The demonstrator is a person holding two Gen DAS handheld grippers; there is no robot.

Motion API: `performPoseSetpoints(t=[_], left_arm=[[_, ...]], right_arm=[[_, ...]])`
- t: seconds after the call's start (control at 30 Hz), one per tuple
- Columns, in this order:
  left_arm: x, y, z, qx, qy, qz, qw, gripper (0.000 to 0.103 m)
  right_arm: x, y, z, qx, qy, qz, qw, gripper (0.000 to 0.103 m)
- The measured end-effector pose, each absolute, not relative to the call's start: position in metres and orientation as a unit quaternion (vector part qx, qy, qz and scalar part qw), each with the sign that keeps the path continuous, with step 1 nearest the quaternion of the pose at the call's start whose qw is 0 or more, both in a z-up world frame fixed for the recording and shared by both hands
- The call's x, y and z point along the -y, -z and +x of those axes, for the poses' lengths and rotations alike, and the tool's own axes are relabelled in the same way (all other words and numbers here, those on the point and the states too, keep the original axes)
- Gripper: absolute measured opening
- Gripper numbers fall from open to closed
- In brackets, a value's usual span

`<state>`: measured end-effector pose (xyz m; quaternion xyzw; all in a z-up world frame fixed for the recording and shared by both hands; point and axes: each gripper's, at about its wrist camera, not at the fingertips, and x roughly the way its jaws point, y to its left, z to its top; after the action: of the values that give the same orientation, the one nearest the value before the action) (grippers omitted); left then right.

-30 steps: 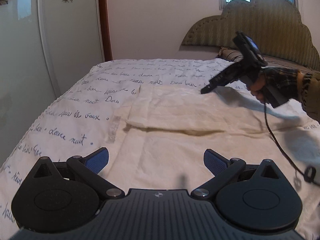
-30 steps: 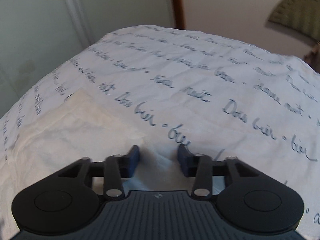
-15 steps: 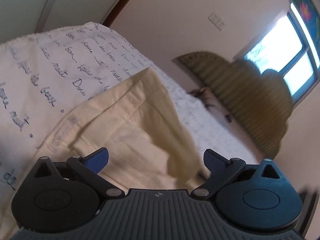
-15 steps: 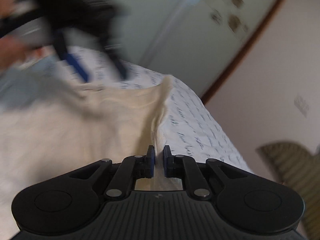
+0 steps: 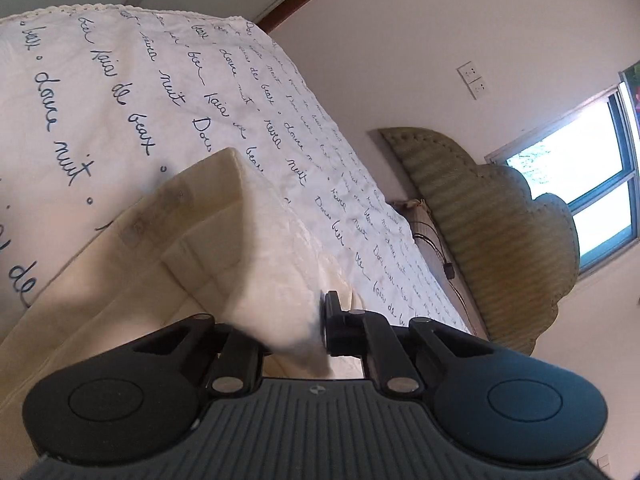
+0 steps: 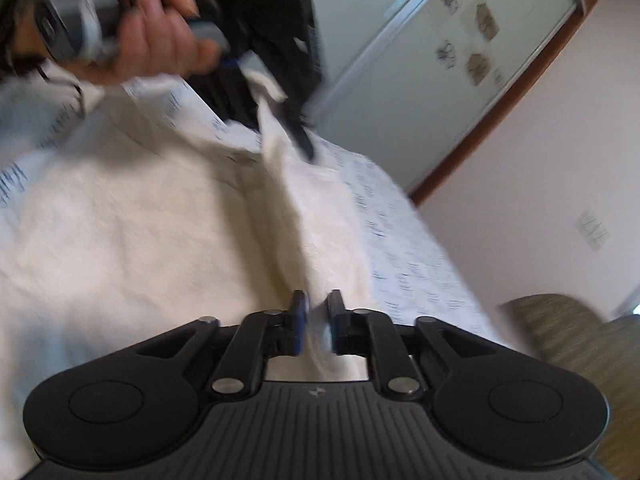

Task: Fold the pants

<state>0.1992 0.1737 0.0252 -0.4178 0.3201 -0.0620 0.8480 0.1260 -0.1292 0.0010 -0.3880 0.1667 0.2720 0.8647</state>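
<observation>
1. Cream pants (image 6: pixel 168 216) lie on the bed's script-printed bedspread (image 5: pixel 120 80).
2. Left tool (image 5: pixel 322 320) is clamped on a raised pants edge.
3. Right tool (image 6: pixel 316 322) jaws are opening, with pants fabric between them.

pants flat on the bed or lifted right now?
Partly lifted. The cream pants rise off the bedspread along one edge, pinched in the left hand-held gripper, and cloth sits between the right hand-held gripper's opening jaws.

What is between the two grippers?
A stretch of the cream pants, raised off the bed; the right wrist view shows it running from the right gripper to the left gripper.
</observation>
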Motion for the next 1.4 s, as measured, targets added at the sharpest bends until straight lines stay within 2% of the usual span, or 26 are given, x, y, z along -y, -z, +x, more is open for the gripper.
performPoseSetpoints(t=[0.07, 0.1, 0.27, 0.4, 0.43, 0.47, 0.63, 0.9, 1.07, 1.23, 1.33, 1.37, 1.4], left_arm=[[-0.173, -0.029, 0.191, -0.314, 0.064, -0.407, 0.855, 0.008], [-0.172, -0.031, 0.187, -0.310, 0.064, -0.403, 0.859, 0.008], [-0.174, -0.036, 0.173, -0.304, 0.069, -0.401, 0.861, 0.008], [-0.172, -0.038, 0.165, -0.303, 0.070, -0.391, 0.866, 0.008], [-0.173, -0.038, 0.163, -0.303, 0.070, -0.390, 0.867, 0.008], [-0.173, -0.038, 0.162, -0.305, 0.071, -0.389, 0.867, 0.008], [-0.180, -0.043, 0.149, -0.308, 0.066, -0.364, 0.877, 0.008], [-0.196, -0.039, 0.111, -0.330, 0.060, -0.291, 0.896, 0.009], [-0.202, -0.011, 0.097, -0.363, 0.036, -0.266, 0.892, 0.009], [-0.191, -0.002, 0.090, -0.347, 0.010, -0.197, 0.917, 0.011], [-0.179, 0.003, 0.092, -0.352, 0.002, -0.147, 0.924, 0.014], [-0.176, 0.002, 0.091, -0.350, -0.001, -0.136, 0.927, 0.025], [-0.176, 0.001, 0.088, -0.348, -0.002, -0.130, 0.928, 0.028]], right_arm=[[0.137, 0.001, 0.130, -0.171, -0.250, -0.409, 0.861, 0.034], [0.142, 0.003, 0.133, -0.178, -0.240, -0.417, 0.858, 0.036], [0.169, 0.006, 0.147, -0.209, -0.189, -0.437, 0.854, 0.038], [0.180, 0.011, 0.169, -0.223, -0.142, -0.455, 0.850, 0.033], [0.182, 0.012, 0.174, -0.230, -0.139, -0.454, 0.849, 0.017], [0.182, 0.013, 0.178, -0.241, -0.139, -0.456, 0.846, 0.007], [0.177, 0.003, 0.148, -0.240, -0.154, -0.482, 0.828, 0.005], [0.167, -0.035, 0.040, -0.246, -0.218, -0.455, 0.827, 0.005], [0.148, -0.012, 0.013, -0.269, -0.239, -0.451, 0.817, 0.005], [0.136, 0.015, 0.000, -0.288, -0.241, -0.429, 0.821, 0.005], [0.139, 0.027, -0.005, -0.290, -0.231, -0.413, 0.832, 0.004], [0.140, 0.029, -0.005, -0.288, -0.224, -0.401, 0.840, 0.004], [0.141, 0.029, -0.006, -0.289, -0.219, -0.390, 0.846, 0.004]])
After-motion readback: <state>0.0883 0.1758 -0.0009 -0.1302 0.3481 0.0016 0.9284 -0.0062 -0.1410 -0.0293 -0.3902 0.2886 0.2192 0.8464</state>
